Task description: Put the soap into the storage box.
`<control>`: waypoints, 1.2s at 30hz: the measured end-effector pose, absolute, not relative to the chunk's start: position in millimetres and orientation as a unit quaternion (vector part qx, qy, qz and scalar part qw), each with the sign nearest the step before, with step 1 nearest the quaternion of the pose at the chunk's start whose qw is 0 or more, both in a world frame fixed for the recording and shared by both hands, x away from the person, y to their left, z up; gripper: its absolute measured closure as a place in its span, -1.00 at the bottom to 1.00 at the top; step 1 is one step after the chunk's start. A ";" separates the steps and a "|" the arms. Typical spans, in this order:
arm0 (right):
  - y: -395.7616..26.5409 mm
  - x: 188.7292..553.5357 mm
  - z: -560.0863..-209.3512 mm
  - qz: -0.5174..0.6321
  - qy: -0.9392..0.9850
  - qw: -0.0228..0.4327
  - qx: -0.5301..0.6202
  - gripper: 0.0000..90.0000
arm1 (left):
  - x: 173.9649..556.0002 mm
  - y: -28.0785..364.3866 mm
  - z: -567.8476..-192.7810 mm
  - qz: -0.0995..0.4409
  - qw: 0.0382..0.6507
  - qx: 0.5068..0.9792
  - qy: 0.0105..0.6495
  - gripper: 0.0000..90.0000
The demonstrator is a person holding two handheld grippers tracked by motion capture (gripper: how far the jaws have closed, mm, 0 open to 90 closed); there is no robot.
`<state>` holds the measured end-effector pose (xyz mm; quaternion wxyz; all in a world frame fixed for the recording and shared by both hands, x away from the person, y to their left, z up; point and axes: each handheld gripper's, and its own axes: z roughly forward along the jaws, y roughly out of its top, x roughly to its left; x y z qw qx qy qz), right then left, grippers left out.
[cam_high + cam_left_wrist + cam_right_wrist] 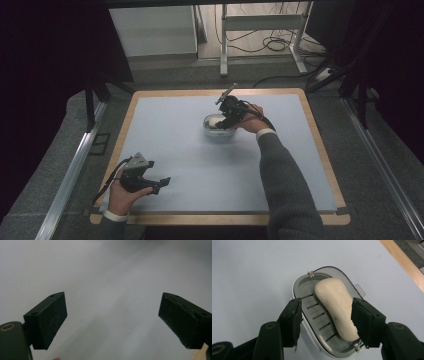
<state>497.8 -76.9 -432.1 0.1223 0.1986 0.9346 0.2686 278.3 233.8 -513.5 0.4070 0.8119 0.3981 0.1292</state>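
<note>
- Centrally, a pale blue mat (200,150) covers a wood-edged tabletop (320,145), seen from the high view.
- A soap dish (312,290), grey with a slatted floor and a light rim, sits on the mat toward the far middle of the tabletop.
- A cream bar of soap (337,307) lies lengthwise in the dish, along one side, with lettering pressed into its top face.
- The right gripper (325,320) reaches over the dish; the right hand (250,117) holds it, a grey knitted sleeve (285,185) running back to the near edge.
- Its jaws stand apart, astride the dish: in the right gripper view one jaw is at the dish's outer rim on the left, the other is by the soap's right flank.
- Whether that jaw touches the soap cannot be told; the jaws are not clamped on anything.
- The left gripper (161,183) is at the near left part of the mat, well apart from the dish, held by the left hand (124,196).
- In the left gripper view its jaws are wide apart, with bare mat between them and a sliver of the wooden edge at the lower right corner.
- A grey three-cornered plate tops the left gripper, and a cable trails from it.
- Beyond the tabletop lie a grey floor, a white metal frame (262,22) and loose cables (275,45).
</note>
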 end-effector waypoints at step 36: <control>-190.4 383.1 -467.0 0.366 0.857 0.164 0.322 -0.23 | 278.1 231.2 -515.1 0.132 0.401 0.813 0.402 -0.81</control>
